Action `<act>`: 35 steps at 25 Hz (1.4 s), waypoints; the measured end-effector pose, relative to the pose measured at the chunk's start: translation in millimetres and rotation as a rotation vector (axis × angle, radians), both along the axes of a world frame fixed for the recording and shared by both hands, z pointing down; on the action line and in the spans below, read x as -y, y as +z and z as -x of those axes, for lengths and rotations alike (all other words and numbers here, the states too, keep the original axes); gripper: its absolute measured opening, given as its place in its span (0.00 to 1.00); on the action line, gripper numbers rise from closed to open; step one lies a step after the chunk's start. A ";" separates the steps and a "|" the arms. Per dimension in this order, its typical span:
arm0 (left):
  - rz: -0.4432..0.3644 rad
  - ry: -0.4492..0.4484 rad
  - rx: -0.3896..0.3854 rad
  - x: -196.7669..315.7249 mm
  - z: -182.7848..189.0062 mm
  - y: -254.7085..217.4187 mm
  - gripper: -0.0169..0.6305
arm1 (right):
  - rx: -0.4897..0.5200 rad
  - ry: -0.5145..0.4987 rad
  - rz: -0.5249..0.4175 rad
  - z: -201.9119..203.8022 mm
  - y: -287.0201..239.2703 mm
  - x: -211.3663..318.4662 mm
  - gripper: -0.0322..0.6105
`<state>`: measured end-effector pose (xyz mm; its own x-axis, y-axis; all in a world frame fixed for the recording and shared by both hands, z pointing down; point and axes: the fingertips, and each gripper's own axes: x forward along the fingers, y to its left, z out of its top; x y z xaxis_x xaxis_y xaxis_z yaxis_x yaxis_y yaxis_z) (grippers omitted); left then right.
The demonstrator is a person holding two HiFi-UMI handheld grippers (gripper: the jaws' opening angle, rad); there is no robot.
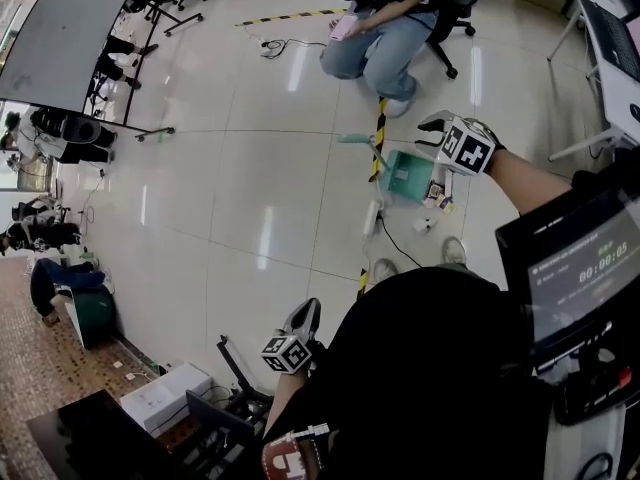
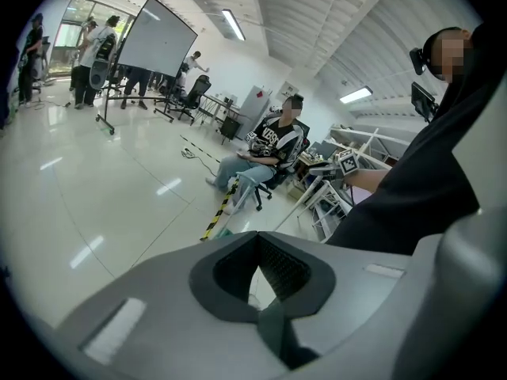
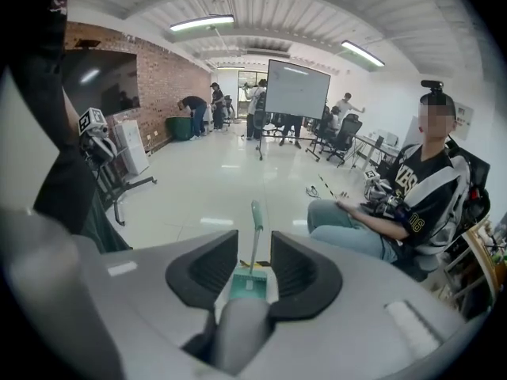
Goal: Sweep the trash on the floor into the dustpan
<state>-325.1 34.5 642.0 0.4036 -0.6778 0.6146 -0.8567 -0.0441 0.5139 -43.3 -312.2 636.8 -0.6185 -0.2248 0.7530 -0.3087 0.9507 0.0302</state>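
Observation:
A teal dustpan (image 1: 403,178) lies on the white floor with its long handle (image 1: 355,139) pointing left. Small bits of trash (image 1: 437,198) lie at its right edge. A whitish broom-like piece (image 1: 372,216) rests just below it. My right gripper (image 1: 432,131) hovers above the dustpan's right side, open with nothing between its jaws. In the right gripper view the dustpan (image 3: 249,282) and its handle (image 3: 255,226) show through the gap of the right gripper (image 3: 254,253). My left gripper (image 1: 305,318) is held low near my body, shut and empty; the left gripper (image 2: 257,240) points across the room.
A yellow-black tape line (image 1: 377,138) runs across the floor past the dustpan. A person sits on an office chair (image 1: 390,30) beyond it. Desk legs (image 1: 585,148) stand at the right, a whiteboard (image 1: 60,38) at the far left, boxes (image 1: 165,396) at the lower left.

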 end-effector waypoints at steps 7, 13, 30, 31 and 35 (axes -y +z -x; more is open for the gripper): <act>-0.008 -0.025 -0.013 5.0 4.8 -0.1 0.02 | 0.038 0.062 -0.014 11.7 -16.6 26.3 0.25; -0.029 -0.013 -0.026 20.1 -6.0 -1.1 0.02 | -0.014 0.095 0.009 -29.9 -13.6 19.9 0.25; -0.052 0.112 -0.062 60.0 -46.5 8.0 0.02 | 0.017 0.310 0.189 -120.4 -13.8 -43.8 0.25; -0.052 0.114 -0.061 60.9 -47.3 7.3 0.02 | 0.028 0.325 0.190 -123.0 -15.7 -41.5 0.25; -0.058 0.113 -0.056 60.8 -48.4 6.7 0.02 | 0.071 0.344 0.195 -121.6 -27.4 -29.4 0.25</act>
<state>-276.6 -26.3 648.7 0.5120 -0.6600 0.5497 -0.8146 -0.1702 0.5545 78.4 -282.8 609.4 -0.5840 -0.2848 0.7602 -0.6047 0.7774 -0.1733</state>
